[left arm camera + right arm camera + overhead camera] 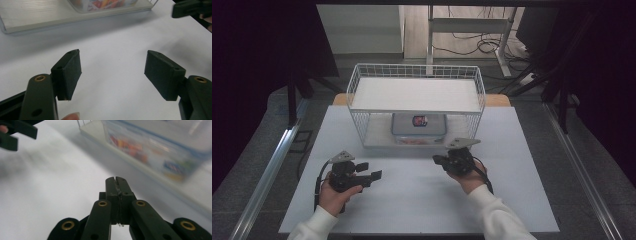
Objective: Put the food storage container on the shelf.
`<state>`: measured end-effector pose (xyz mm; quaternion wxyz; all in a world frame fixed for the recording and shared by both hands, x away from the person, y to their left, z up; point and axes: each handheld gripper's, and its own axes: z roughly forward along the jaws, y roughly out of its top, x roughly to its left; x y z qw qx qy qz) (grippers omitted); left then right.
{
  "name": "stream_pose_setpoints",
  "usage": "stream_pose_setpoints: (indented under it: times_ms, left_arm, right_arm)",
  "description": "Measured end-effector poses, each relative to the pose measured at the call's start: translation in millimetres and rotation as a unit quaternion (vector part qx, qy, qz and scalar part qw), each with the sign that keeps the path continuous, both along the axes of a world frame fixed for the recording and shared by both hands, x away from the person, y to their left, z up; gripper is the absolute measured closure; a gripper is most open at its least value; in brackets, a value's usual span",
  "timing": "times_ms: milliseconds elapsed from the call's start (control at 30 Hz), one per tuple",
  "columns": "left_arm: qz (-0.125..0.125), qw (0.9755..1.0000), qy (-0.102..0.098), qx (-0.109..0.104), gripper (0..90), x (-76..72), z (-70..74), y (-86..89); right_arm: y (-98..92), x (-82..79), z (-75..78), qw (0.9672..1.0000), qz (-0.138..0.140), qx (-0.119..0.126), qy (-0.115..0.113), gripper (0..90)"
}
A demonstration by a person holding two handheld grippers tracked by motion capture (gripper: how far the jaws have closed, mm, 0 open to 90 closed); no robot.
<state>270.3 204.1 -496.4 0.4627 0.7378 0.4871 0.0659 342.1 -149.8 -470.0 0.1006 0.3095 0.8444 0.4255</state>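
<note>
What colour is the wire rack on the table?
White: the wire rack has white mesh walls and pale shelves, best seen in the high view.

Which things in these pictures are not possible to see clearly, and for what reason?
- Contents of the plastic box: in the high view too small, and its lid and the wire rack shelf cover them; in the left gripper view the top edge cuts them off; in the right gripper view they are blurred.
- Label on the box lid: too small to read.
- Left gripper, open: its body is cut off by the bottom edge.
- Right gripper, shut: the same.
</note>
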Motion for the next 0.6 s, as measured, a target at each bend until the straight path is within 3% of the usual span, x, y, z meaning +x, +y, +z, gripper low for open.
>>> stream_pose_setpoints:
  times_ms: [67,167,200,267,433,600]
  left_arm:
    - [-0.001,1.0000,0.000,0.001,29.1,0.4,-0.3,-0.3]
    - [-0.003,1.0000,0.000,0.001,29.0,0.5,-0.3,-0.5]
    - [-0.003,1.0000,0.000,0.001,28.9,0.5,-0.3,-0.5]
    - [-0.003,1.0000,0.000,0.002,28.7,0.2,0.1,-1.2]
    - [-0.002,0.9999,-0.007,0.011,28.4,-0.5,1.2,-3.7]
    - [-0.005,0.9996,-0.010,0.024,28.0,-0.4,0.1,-7.3]
  right_arm:
    - [-14.4,-6.8,0.4,0.9999,-0.010,0.005,0.007,75.0]
    - [-36.0,-19.9,3.3,0.9992,-0.039,0.008,-0.003,48.8]
    - [-36.0,-19.9,3.3,0.9992,-0.039,0.008,-0.003,48.8]
    - [-54.5,-31.5,5.3,0.9989,-0.045,0.009,0.000,36.8]
    - [-79.9,-48.0,4.3,0.9982,-0.059,0.005,-0.004,29.7]
    - [-89.4,-48.7,5.4,0.9973,-0.072,0.017,-0.007,27.3]
